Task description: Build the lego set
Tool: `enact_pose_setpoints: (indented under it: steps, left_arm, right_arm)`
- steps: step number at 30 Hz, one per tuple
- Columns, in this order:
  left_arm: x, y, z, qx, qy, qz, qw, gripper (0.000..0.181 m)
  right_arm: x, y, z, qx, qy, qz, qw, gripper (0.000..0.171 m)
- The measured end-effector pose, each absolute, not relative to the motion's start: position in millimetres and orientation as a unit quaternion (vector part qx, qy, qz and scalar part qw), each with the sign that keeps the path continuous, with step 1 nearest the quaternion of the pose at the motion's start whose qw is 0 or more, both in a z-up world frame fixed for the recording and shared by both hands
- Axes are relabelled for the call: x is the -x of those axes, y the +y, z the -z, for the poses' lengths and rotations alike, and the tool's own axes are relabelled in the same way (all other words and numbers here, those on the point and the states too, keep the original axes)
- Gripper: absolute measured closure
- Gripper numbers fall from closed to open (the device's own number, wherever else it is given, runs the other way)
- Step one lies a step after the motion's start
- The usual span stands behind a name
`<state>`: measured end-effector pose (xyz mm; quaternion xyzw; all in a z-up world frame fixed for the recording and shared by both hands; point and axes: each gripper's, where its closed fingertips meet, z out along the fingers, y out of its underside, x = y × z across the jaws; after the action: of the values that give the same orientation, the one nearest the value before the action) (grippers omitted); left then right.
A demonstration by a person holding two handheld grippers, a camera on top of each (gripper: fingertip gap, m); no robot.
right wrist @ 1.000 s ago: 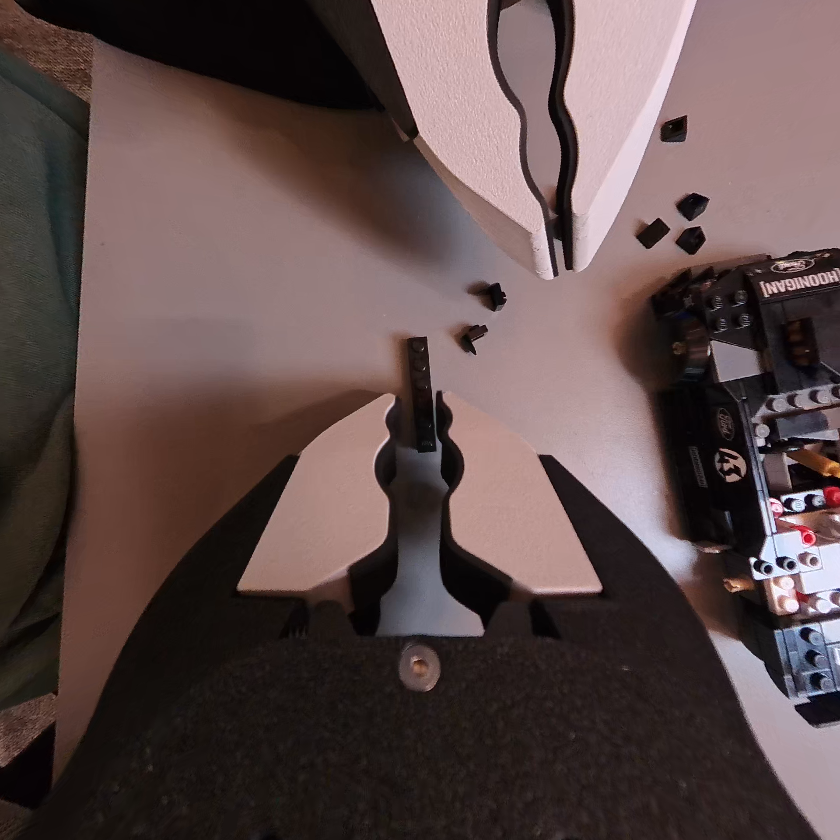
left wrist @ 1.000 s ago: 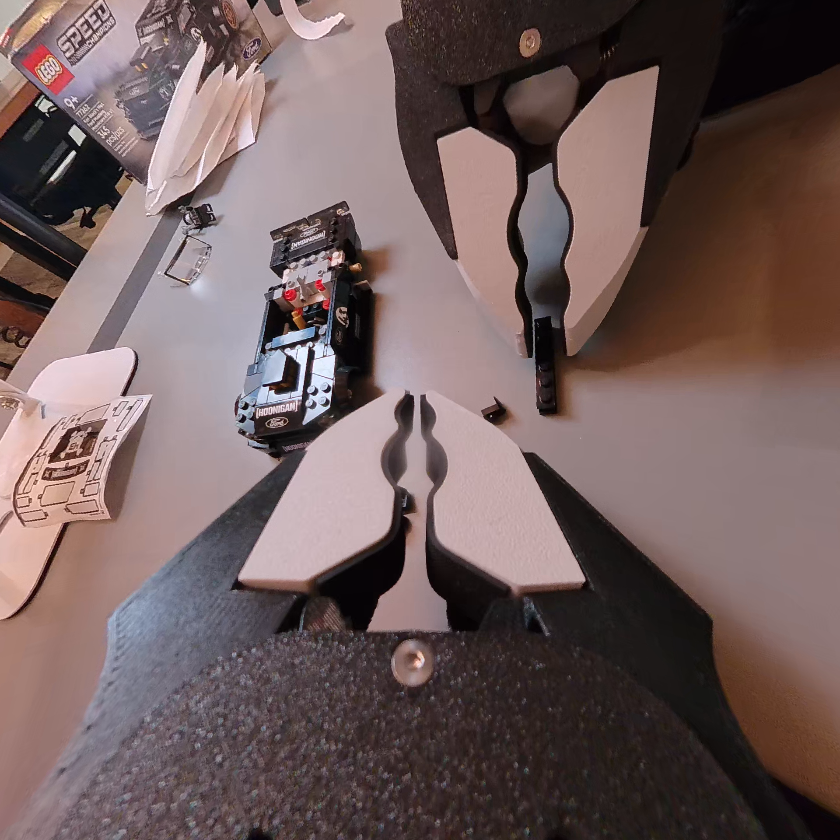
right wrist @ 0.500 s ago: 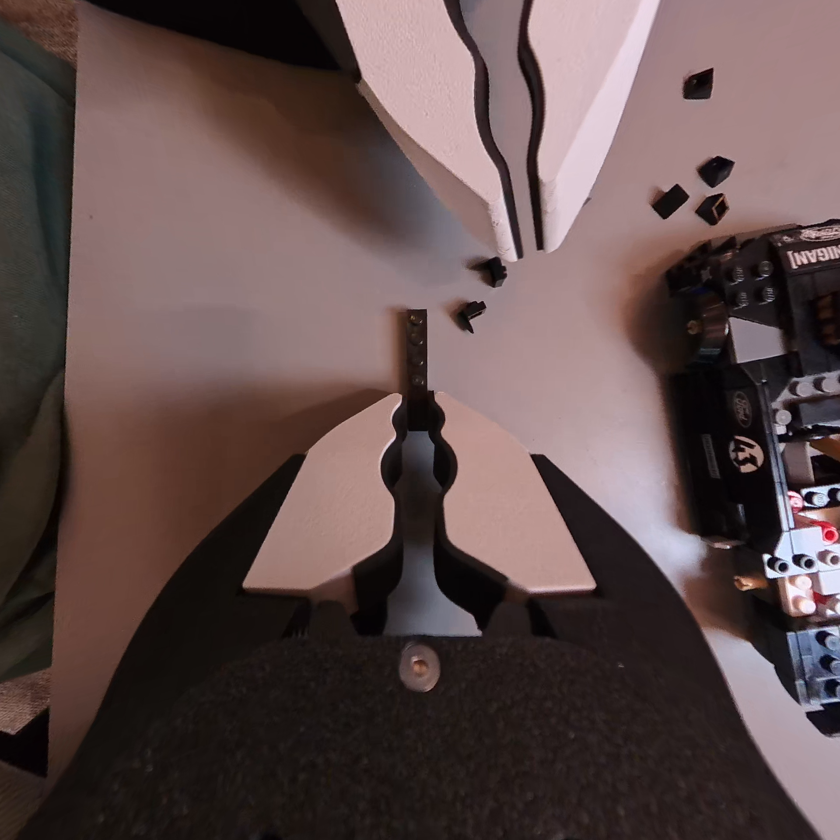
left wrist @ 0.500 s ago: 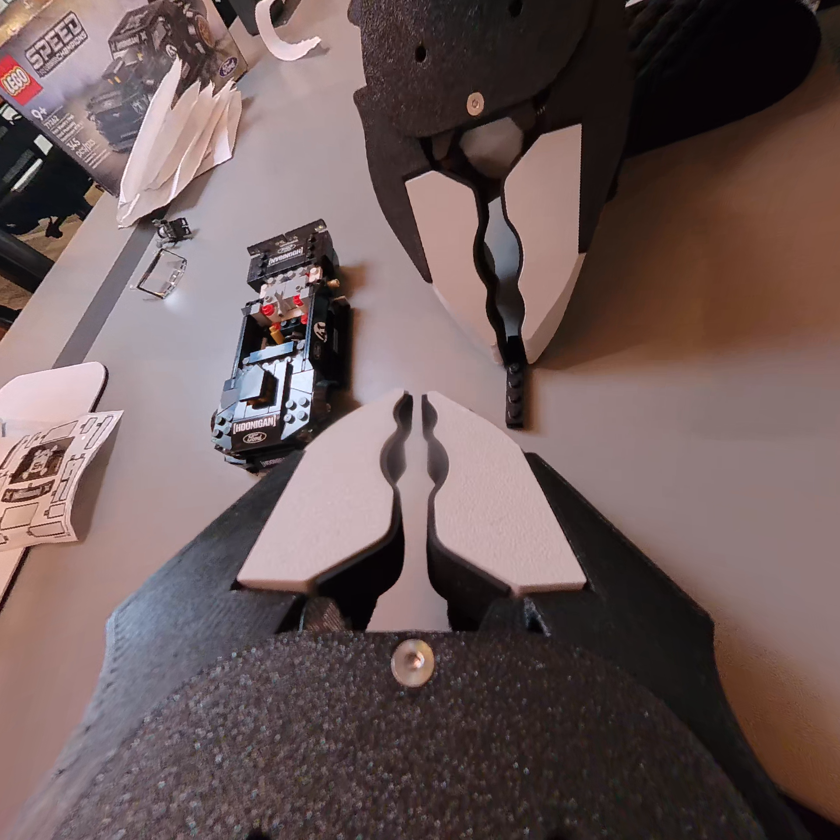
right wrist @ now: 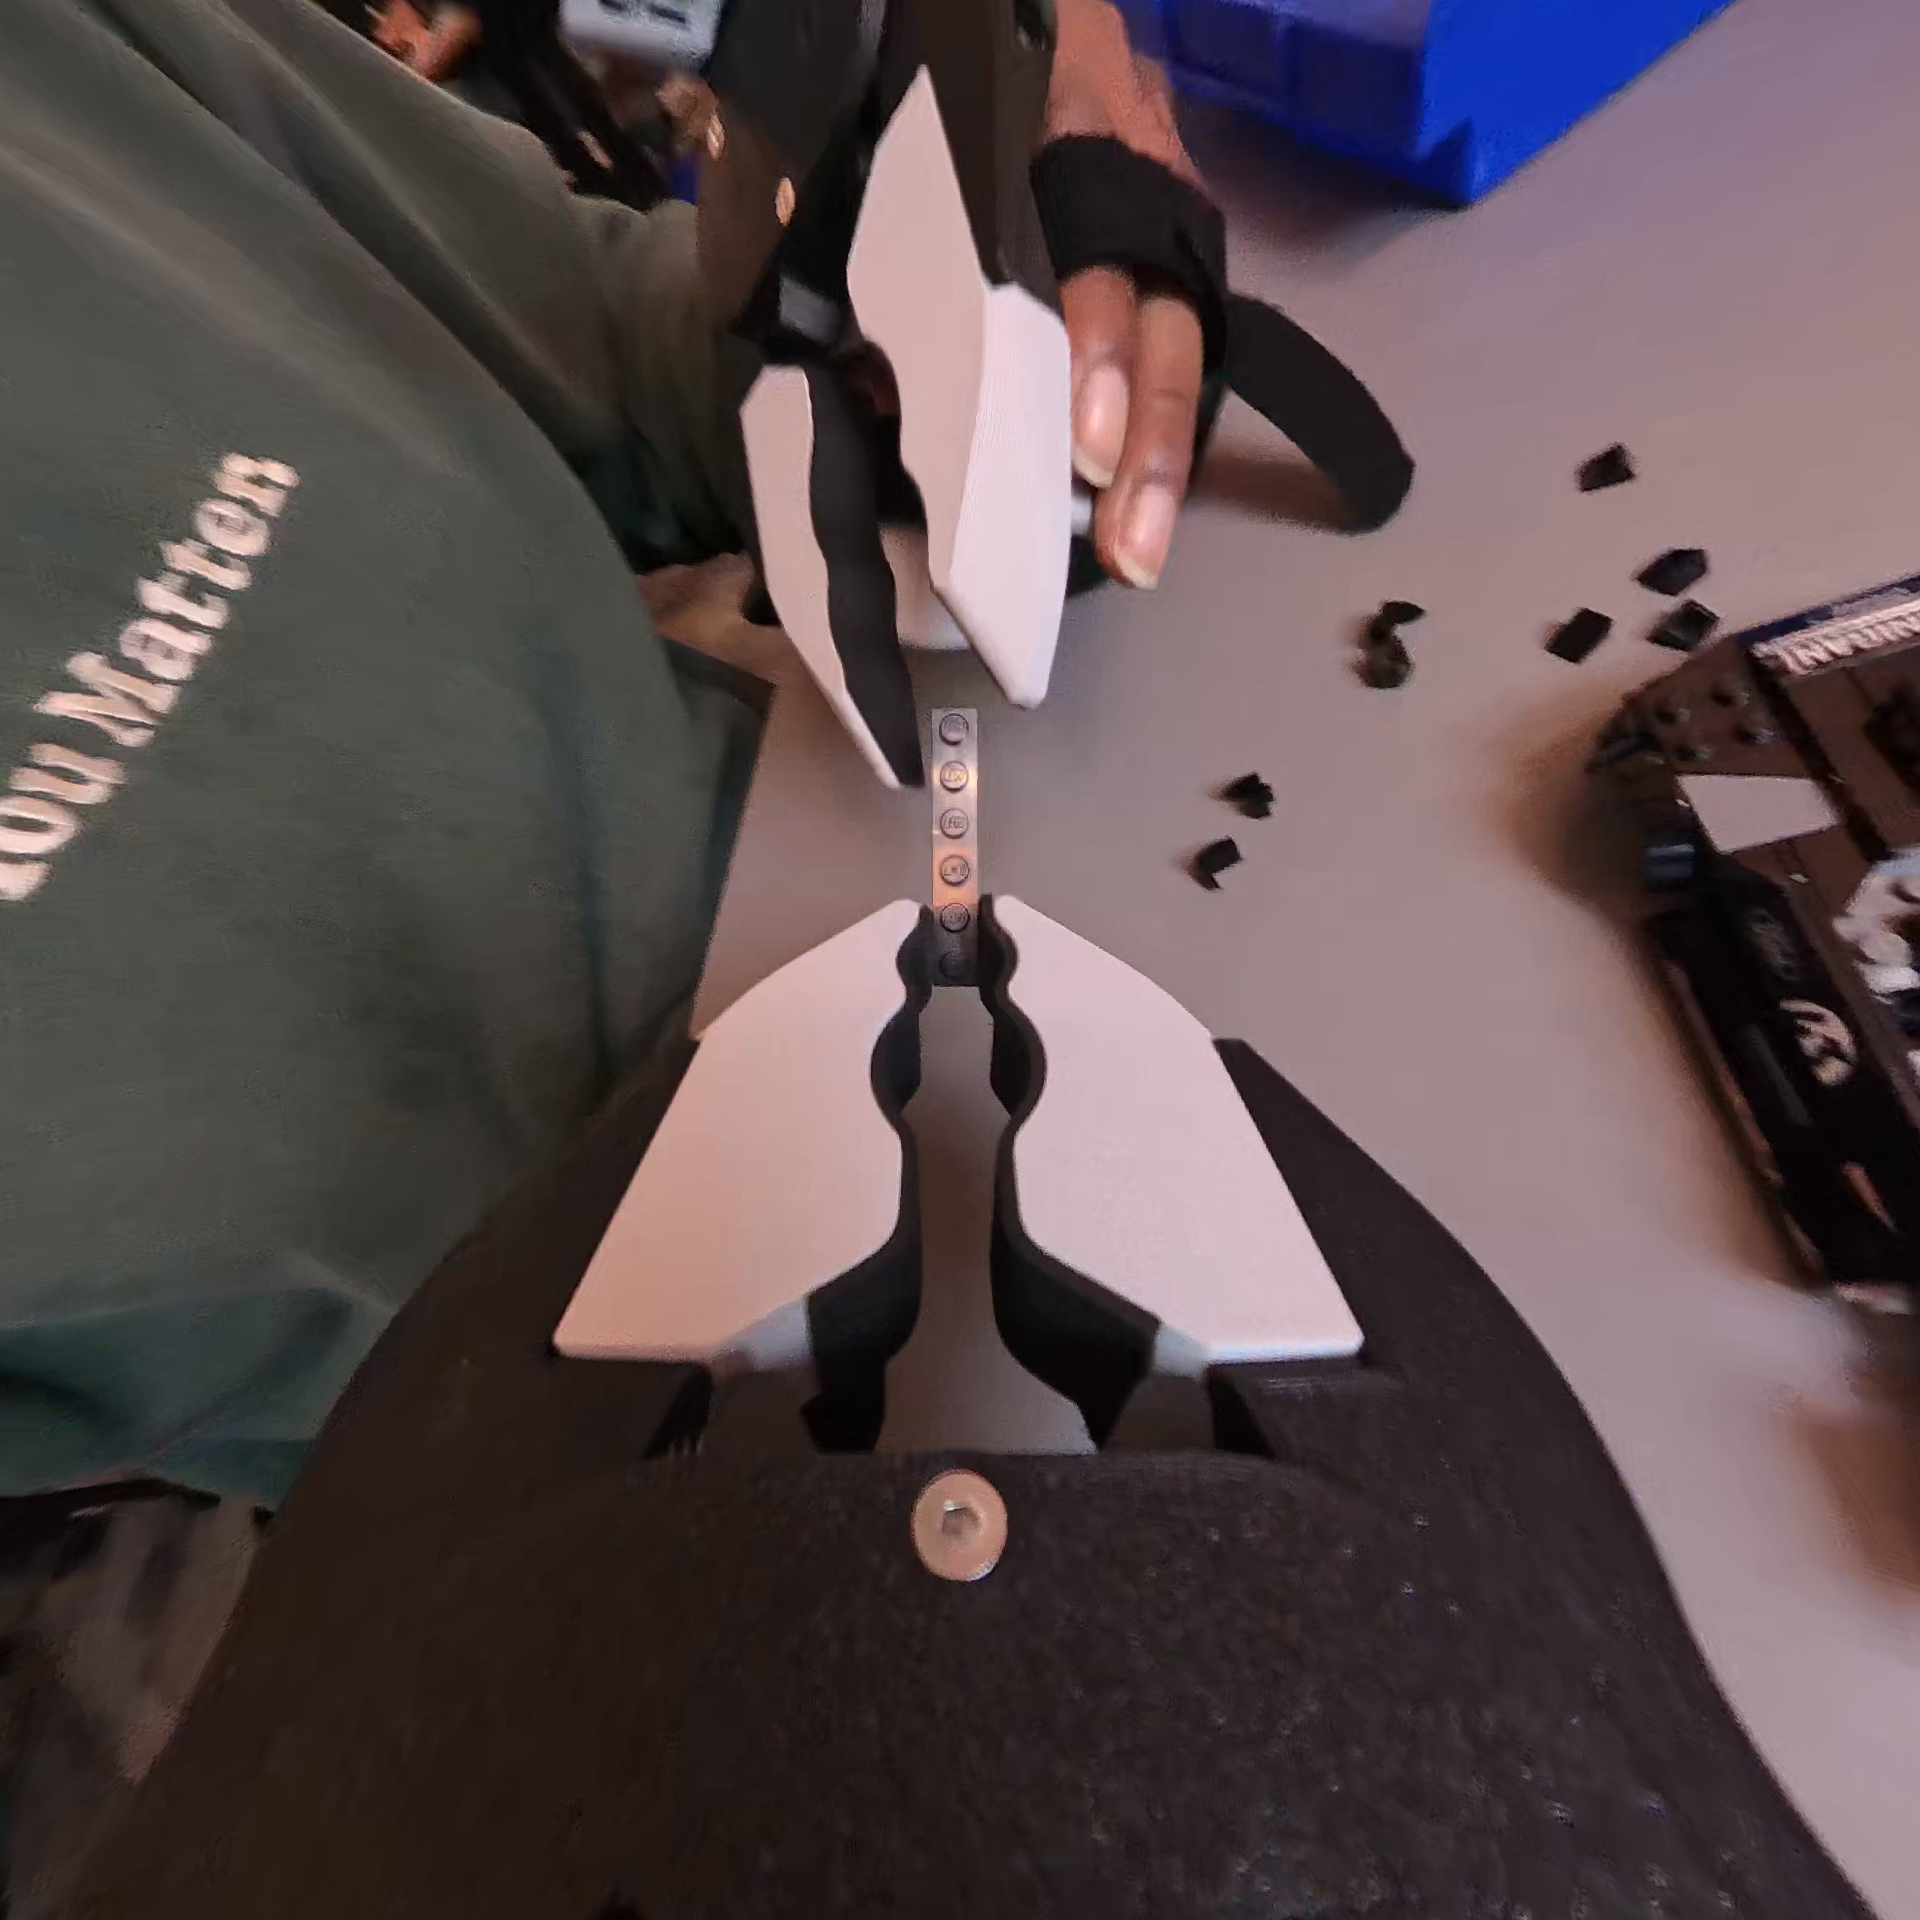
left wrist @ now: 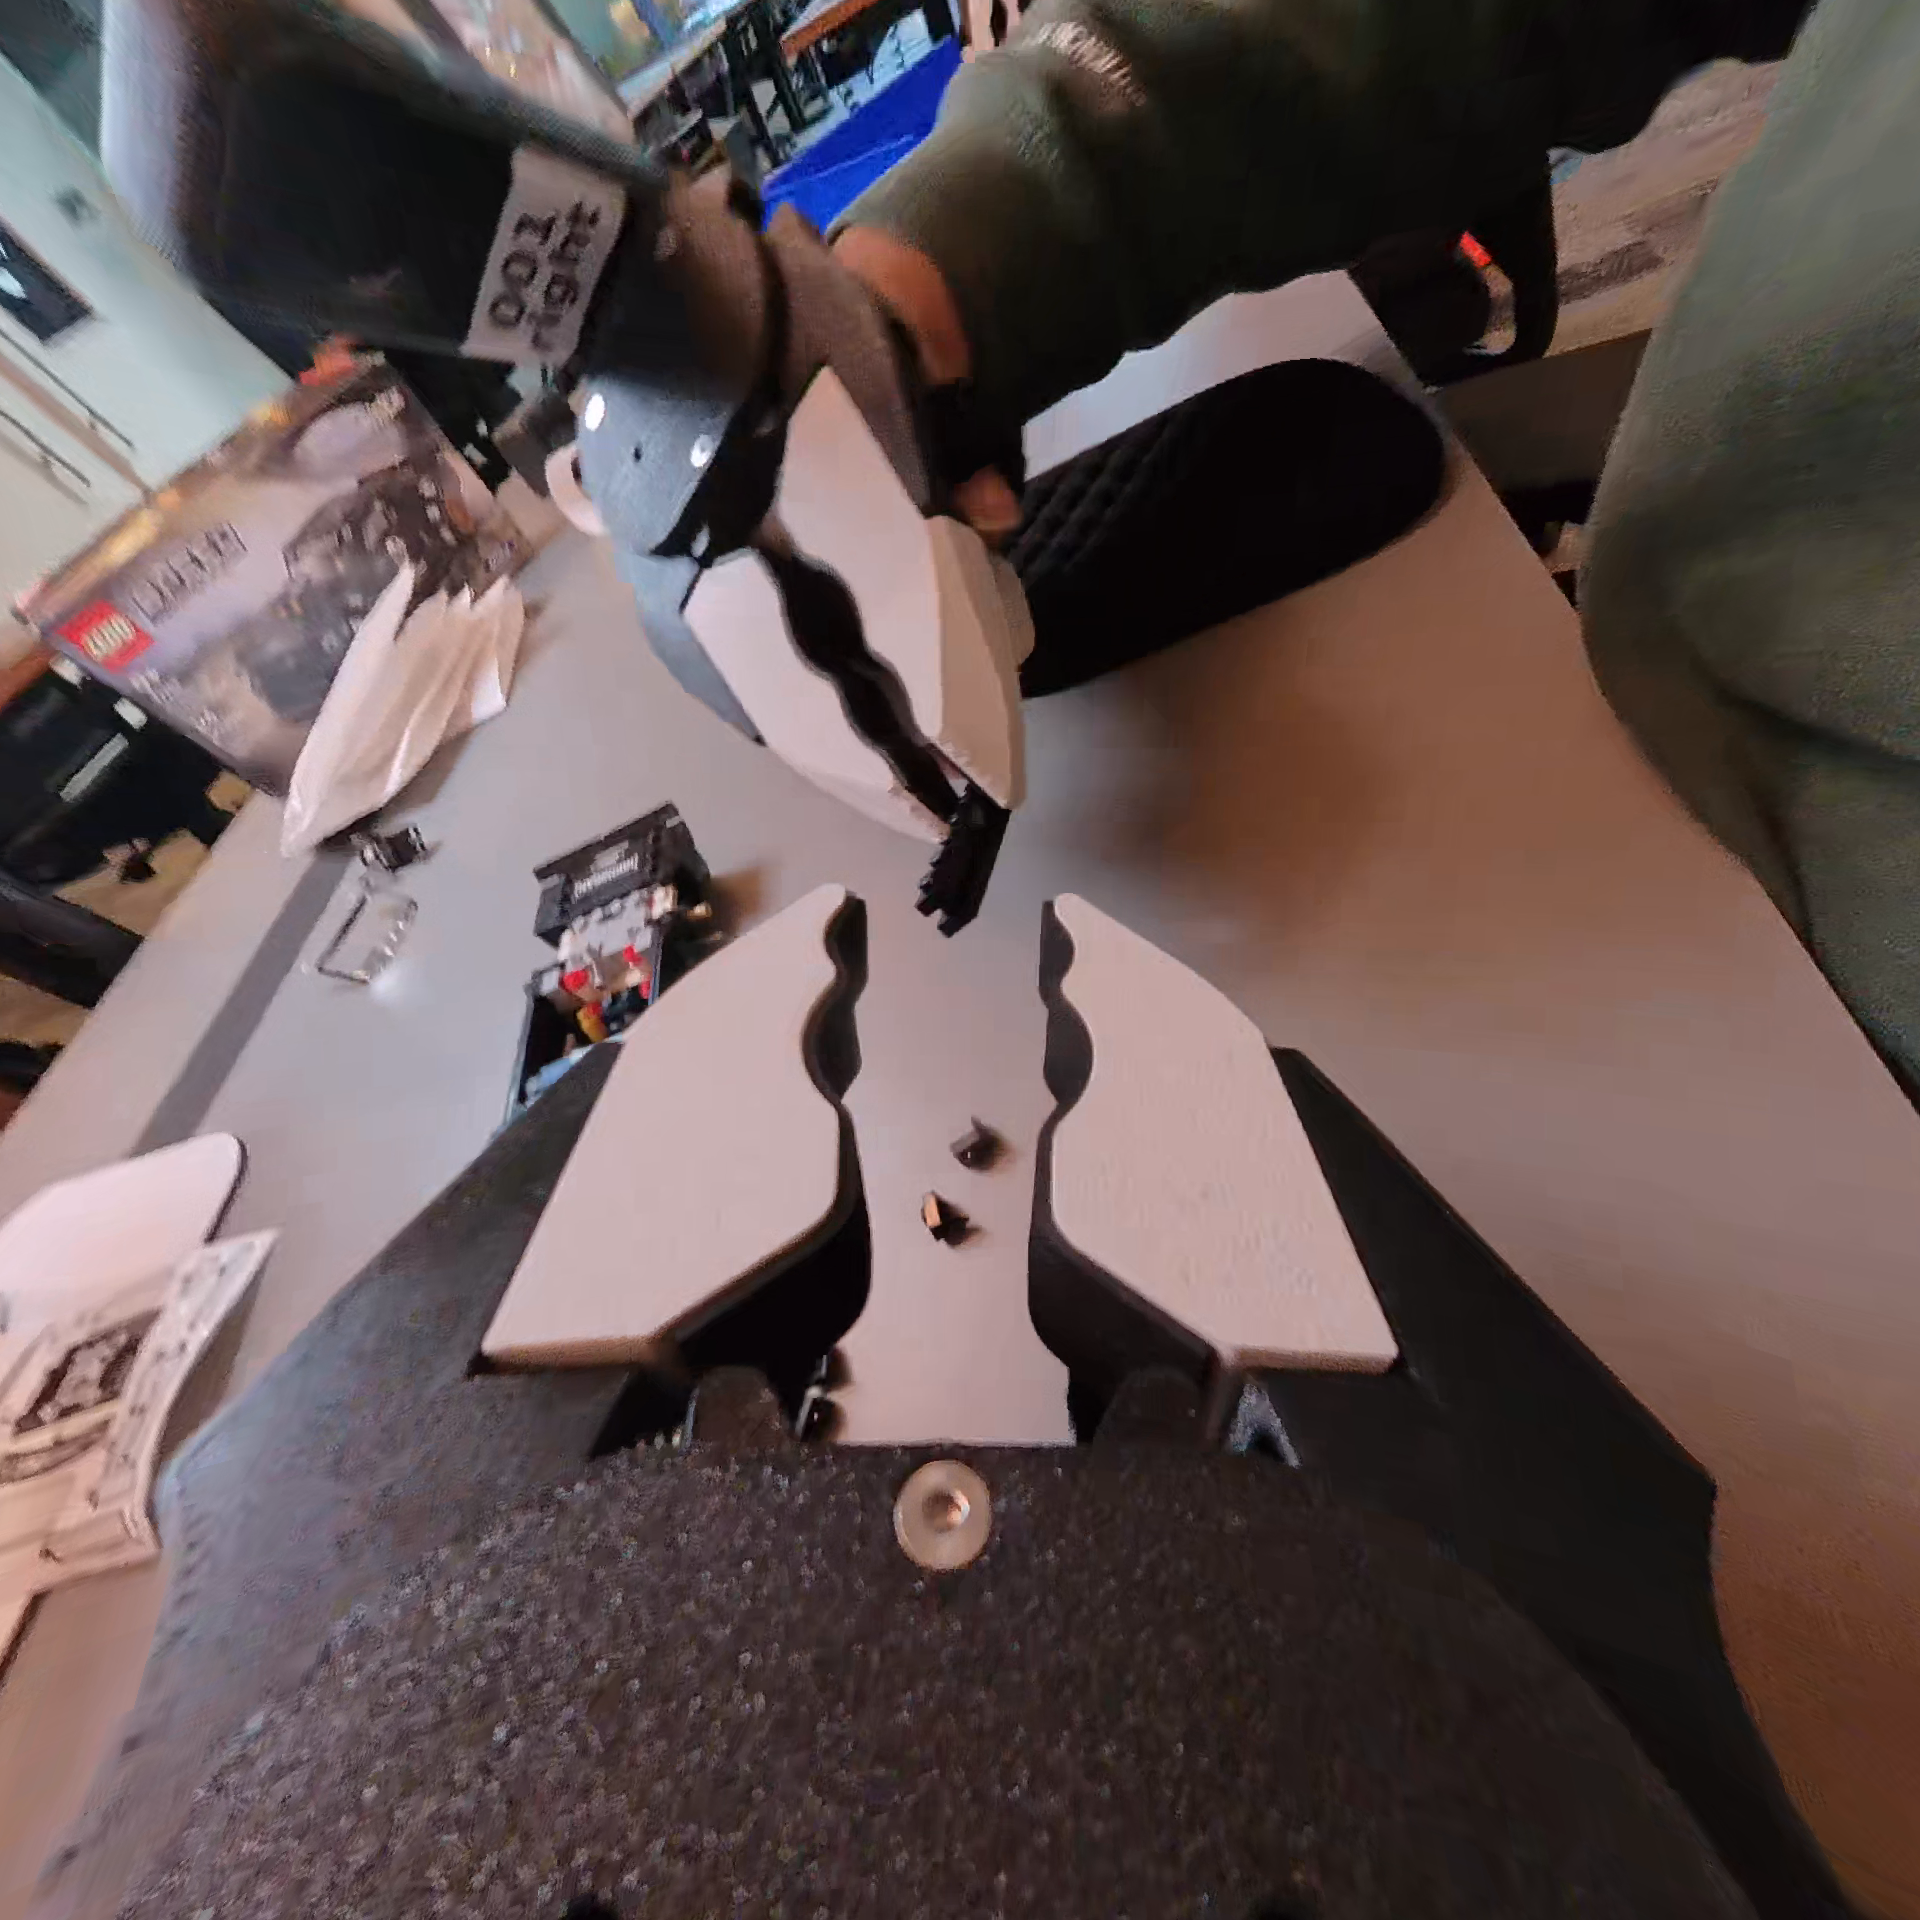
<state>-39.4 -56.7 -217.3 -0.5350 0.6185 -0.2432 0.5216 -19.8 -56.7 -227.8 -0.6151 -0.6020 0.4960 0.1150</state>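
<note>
Right wrist view: 1 plate (right wrist: 956,821) in right gripper (right wrist: 954,914) jaws; 7 loose bits.

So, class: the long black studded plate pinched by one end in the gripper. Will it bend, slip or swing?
The black plate looks rigid: it juts straight from the right gripper, no sag. Held only by its last studs, it may pivot if nudged. Thin and narrow, probably very light.
</note>
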Motion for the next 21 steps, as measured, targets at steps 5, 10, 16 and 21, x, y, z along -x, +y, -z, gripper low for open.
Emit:
enact_pose_setpoints:
  steps: [5, 10, 16, 21]
  left_arm:
    - [31.0, -67.5, 209.1, 0.488, 0.637, 0.216, 0.556, 0.158]
    - [30.1, -71.7, 210.5, 0.468, 0.653, 0.196, 0.562, 0.169]
    - [27.9, -78.0, 206.4, 0.457, 0.661, 0.189, 0.565, 0.17]
    - [25.4, -83.0, 201.9, 0.456, 0.659, 0.191, 0.567, 0.17]
  right_arm:
    - [22.2, -68.8, 218.5, 0.591, -0.594, -0.542, 0.06, 0.163]
    - [21.7, -78.3, 216.1, 0.577, -0.585, -0.57, 0.002, 0.163]
    - [19.5, -81.5, 210.3, 0.571, -0.56, -0.6, -0.036, 0.163]
    - [17.0, -86.1, 204.9, 0.566, -0.546, -0.616, -0.047, 0.163]
